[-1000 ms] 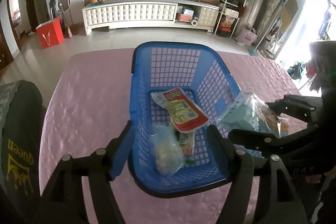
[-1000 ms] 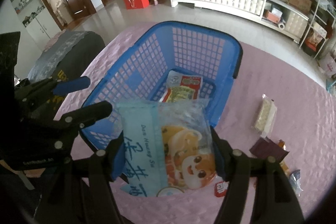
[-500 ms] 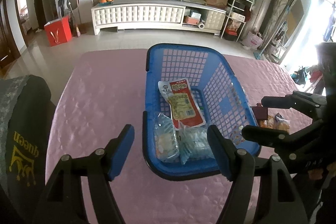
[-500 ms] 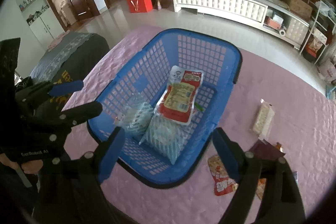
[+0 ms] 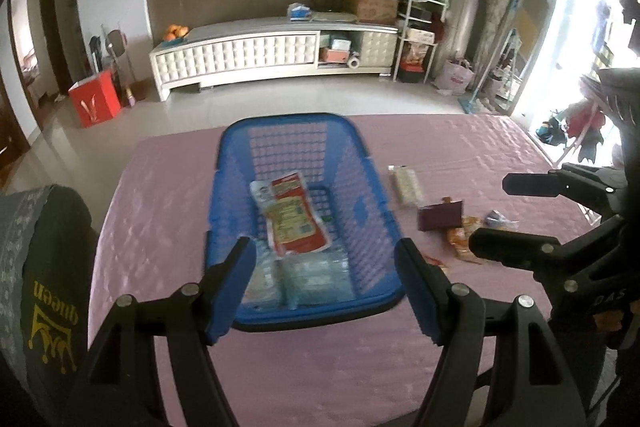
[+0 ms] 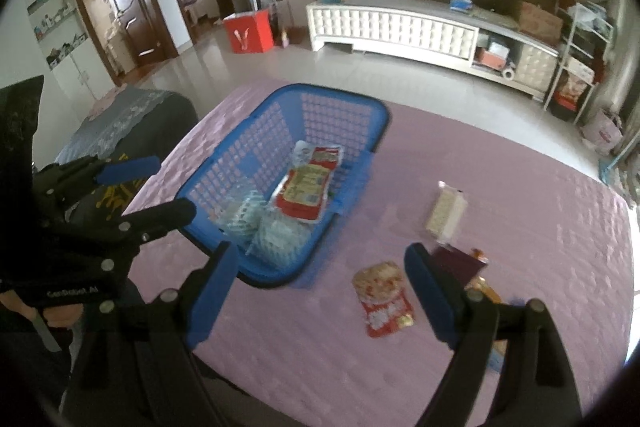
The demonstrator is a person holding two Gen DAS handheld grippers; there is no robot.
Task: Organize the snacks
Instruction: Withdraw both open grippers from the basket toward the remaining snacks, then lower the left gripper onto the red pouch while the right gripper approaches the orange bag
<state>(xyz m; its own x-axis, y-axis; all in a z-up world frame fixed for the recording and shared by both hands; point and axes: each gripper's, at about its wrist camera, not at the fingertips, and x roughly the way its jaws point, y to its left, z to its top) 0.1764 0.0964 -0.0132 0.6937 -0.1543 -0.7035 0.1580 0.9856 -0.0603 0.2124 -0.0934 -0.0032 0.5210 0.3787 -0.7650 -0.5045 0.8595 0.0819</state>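
While both tools stand apart and empty, the left tool (image 5: 324,287) and right tool (image 6: 316,295) are held above the tabletop's (image 6: 540,235) near edge. The red snack packet (image 6: 383,298) is seen beside the blue basket (image 6: 280,131): judged light, crinkly, slippery, best pinched across its flat edges. It is shown only in the right view.

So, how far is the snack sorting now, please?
Done: several packets, one of them a red packet, lie in the blue basket. In hand: nothing; the left gripper and right gripper are open and empty. Left: a pale bar, a red pouch and a dark packet on the table.
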